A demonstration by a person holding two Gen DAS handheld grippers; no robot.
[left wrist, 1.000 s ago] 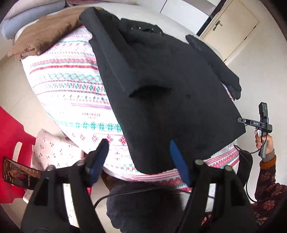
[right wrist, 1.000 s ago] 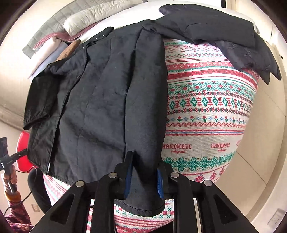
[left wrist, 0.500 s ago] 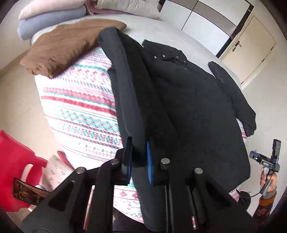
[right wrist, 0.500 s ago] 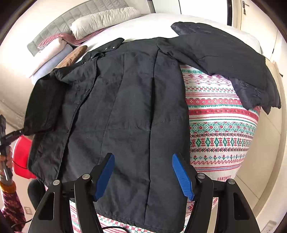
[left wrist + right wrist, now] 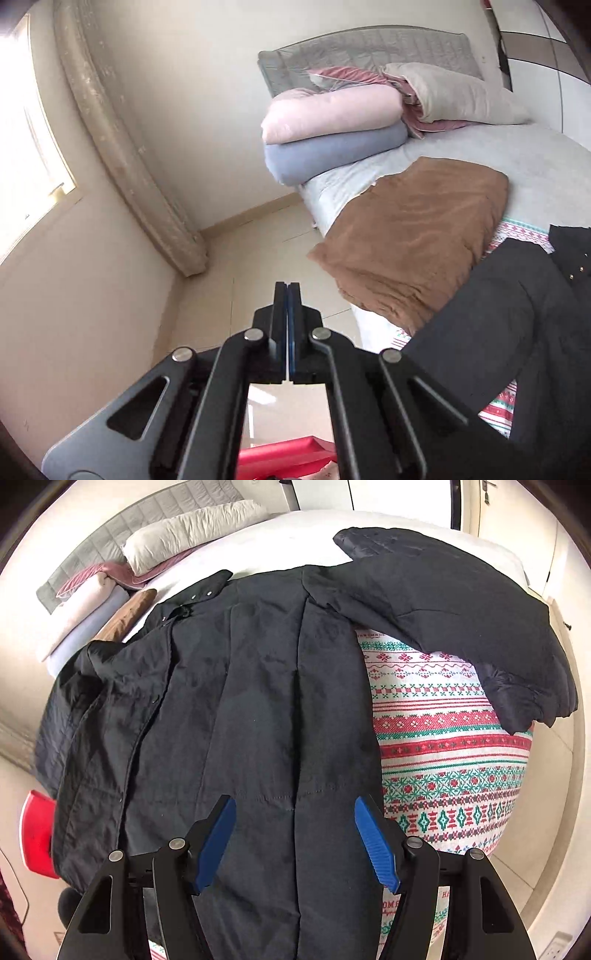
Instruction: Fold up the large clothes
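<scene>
Right tool (image 5: 295, 840) spread apart over black coat (image 5: 236, 709) hem, lower centre; left tool (image 5: 287, 321) pressed together, empty, aimed off-bed. Next fold: grip the sleeve (image 5: 461, 602) at upper right near its cuff, lay it flat across the body.

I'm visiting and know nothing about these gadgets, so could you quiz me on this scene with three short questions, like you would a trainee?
1. True or false: the right gripper has its blue pads wide apart above the black coat.
2. Multiple choice: the left gripper is a) wide open, b) shut with nothing visible between the pads, c) clamping the brown blanket.
3. Fill in: the patterned bedspread under the coat has red and ____ bands on white.

Key: 1 true; 2 b; 3 green.
</scene>
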